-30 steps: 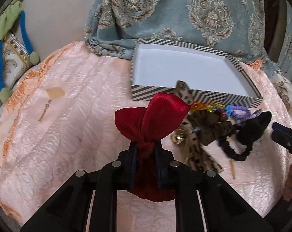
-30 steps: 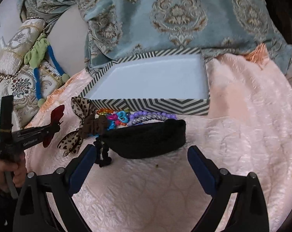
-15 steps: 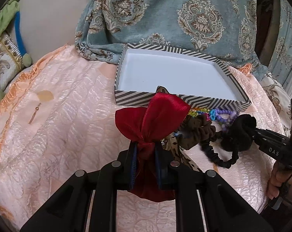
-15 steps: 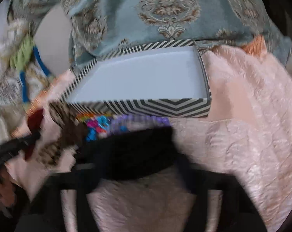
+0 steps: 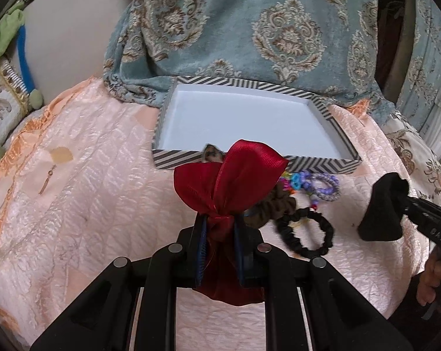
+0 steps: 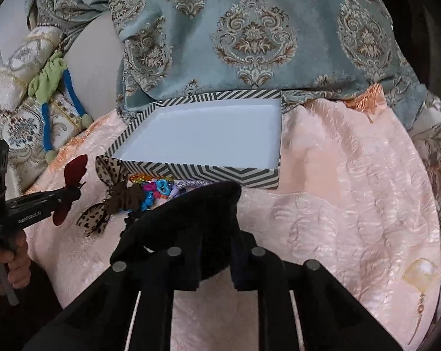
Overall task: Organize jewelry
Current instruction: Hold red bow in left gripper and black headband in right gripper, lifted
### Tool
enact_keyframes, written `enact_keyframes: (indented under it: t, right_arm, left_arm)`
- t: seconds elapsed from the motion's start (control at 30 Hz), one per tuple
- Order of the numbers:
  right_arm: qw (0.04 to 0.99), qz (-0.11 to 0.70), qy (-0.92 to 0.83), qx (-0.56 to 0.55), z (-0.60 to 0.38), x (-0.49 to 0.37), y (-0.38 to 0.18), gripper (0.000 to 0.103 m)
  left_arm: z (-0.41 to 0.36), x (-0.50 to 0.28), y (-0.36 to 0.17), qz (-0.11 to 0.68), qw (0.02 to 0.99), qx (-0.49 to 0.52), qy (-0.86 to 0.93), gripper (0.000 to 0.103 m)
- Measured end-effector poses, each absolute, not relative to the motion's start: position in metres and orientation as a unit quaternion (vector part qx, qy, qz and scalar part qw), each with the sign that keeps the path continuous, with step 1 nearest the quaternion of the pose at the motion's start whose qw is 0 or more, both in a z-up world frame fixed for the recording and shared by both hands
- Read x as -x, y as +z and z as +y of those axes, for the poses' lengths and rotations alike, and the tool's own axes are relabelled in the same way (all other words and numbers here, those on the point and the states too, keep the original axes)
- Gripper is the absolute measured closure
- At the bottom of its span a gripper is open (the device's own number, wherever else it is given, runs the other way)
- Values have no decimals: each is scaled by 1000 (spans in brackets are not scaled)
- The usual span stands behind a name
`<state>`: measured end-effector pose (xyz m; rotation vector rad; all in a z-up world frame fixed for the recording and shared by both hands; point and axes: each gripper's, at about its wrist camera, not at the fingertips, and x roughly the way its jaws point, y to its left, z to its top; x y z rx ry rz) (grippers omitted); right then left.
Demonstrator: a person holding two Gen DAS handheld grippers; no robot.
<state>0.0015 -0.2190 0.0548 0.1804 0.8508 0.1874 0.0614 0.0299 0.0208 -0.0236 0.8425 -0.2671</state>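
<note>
My left gripper (image 5: 220, 231) is shut on a red satin bow (image 5: 229, 181) and holds it above the pink cloth, in front of the striped box (image 5: 173, 159), whose white inside is bare. My right gripper (image 6: 216, 245) is shut on a black fabric headband (image 6: 191, 213) and holds it lifted in front of the box (image 6: 208, 172). On the cloth lie a leopard-print bow (image 6: 103, 193), a brown scrunchie (image 5: 279, 207), a black braided hair tie (image 5: 305, 231), coloured plastic clips (image 6: 156, 188) and a purple bead bracelet (image 5: 325, 185). The right gripper shows in the left wrist view (image 5: 396, 204), the left one in the right wrist view (image 6: 65, 196).
A blue patterned drape (image 5: 264, 29) hangs behind the box. Cushions with a green and blue cord (image 6: 51, 87) lie at the left. A small gold earring (image 5: 46, 181) lies on the pink cloth left of the box. Another gold piece (image 6: 422, 275) lies at the right.
My right gripper has closed on the black headband and lifted it off the cloth. My left gripper has moved forward toward the box with the red bow.
</note>
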Motion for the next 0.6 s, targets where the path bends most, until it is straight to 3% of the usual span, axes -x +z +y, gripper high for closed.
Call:
enact_keyframes:
  t: [0.6]
  right_arm:
    - [912, 397, 83, -62, -199, 4, 39, 88]
  left_arm:
    - [23, -63, 4, 420, 900, -3, -118, 103]
